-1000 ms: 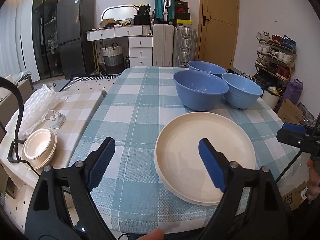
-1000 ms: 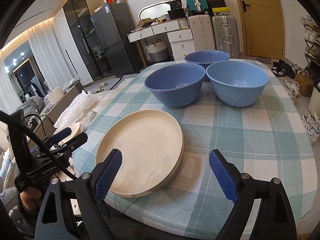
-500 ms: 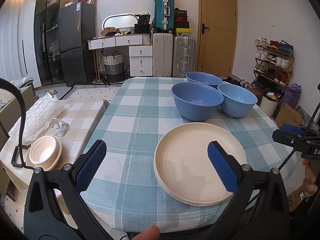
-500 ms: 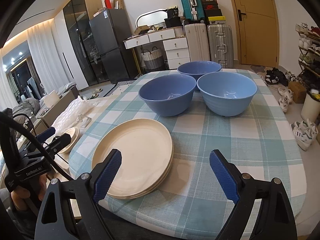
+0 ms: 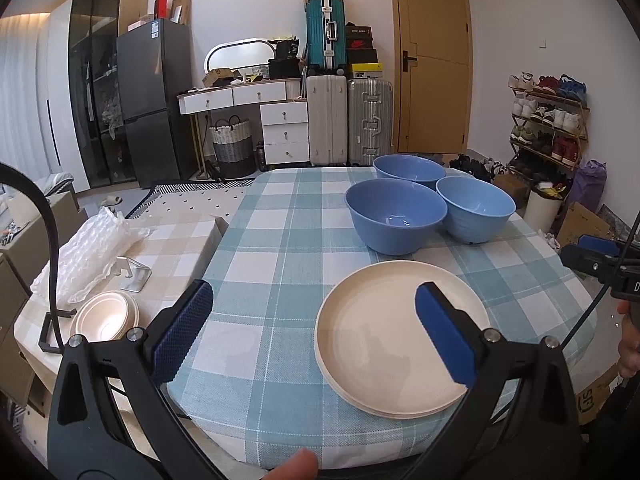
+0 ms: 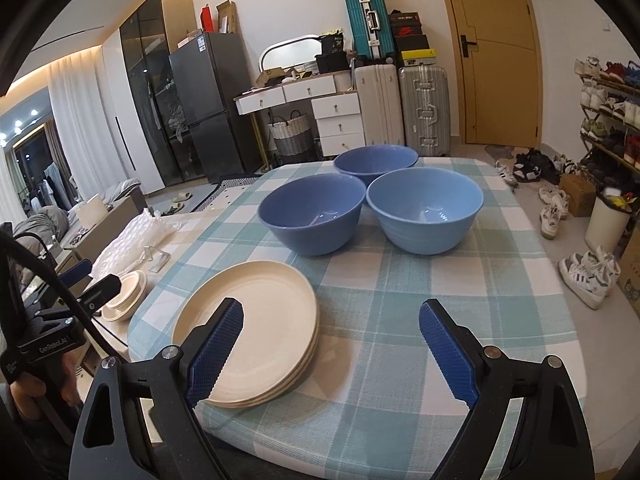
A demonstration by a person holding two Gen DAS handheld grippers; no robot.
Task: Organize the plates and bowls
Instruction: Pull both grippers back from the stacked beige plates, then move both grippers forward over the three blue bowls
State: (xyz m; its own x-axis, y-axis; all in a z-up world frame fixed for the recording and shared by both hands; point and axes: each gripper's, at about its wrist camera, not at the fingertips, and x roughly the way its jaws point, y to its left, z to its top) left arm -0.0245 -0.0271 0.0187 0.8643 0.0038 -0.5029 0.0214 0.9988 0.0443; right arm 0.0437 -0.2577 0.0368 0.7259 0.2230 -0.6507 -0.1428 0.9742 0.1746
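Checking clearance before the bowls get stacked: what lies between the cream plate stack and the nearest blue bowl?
Only bare checked tablecloth separates the plate stack from the nearest blue bowl; nothing else sits there. The right wrist view shows it best.

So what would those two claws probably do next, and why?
Probably the right claw reaches for the nearest blue bowl to nest it in a neighbour: the cream plates are already stacked, three bowls stand separate, and both claws are open and empty.

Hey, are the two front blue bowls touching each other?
Cannot tell. In the right wrist view the darker blue bowl and the lighter blue bowl have rims that meet or nearly meet; no clear gap or contact shows.
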